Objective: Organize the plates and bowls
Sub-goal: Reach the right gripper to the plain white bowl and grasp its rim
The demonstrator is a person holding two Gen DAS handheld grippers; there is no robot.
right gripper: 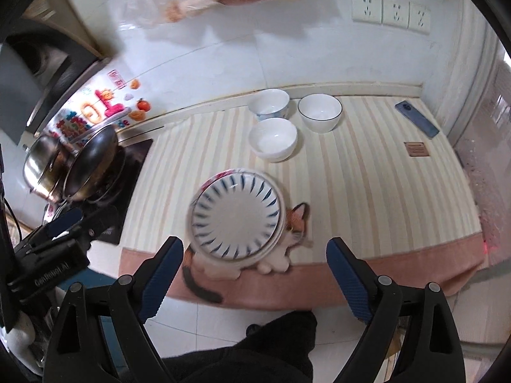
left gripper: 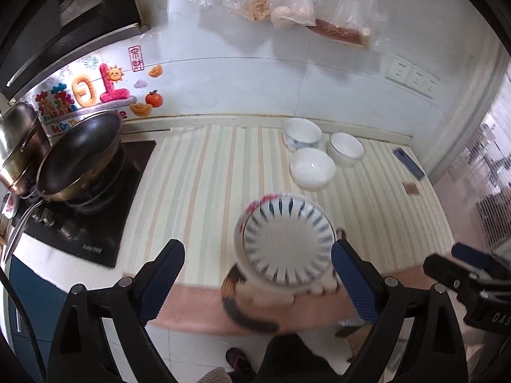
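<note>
A stack of plates (left gripper: 286, 245) (right gripper: 238, 215) sits on the striped cloth near the counter's front edge; the top plate is white with blue radial strokes, and a pink-patterned rim shows beneath it. Three white bowls stand apart at the back: a blue-decorated bowl (left gripper: 301, 134) (right gripper: 269, 103), a dark-rimmed bowl (left gripper: 346, 148) (right gripper: 320, 111) and a plain bowl (left gripper: 312, 167) (right gripper: 273, 138). My left gripper (left gripper: 258, 252) is open, its fingers straddling the stack from above and in front. My right gripper (right gripper: 254, 245) is open too, held back over the counter edge and holding nothing.
A black wok (left gripper: 80, 156) and a steel pot (left gripper: 19, 146) sit on the hob at left. A phone (right gripper: 416, 118) and a small brown card (right gripper: 415, 149) lie at right. A cat print (right gripper: 295, 220) peeks from under the plates. Plastic bags hang on the wall.
</note>
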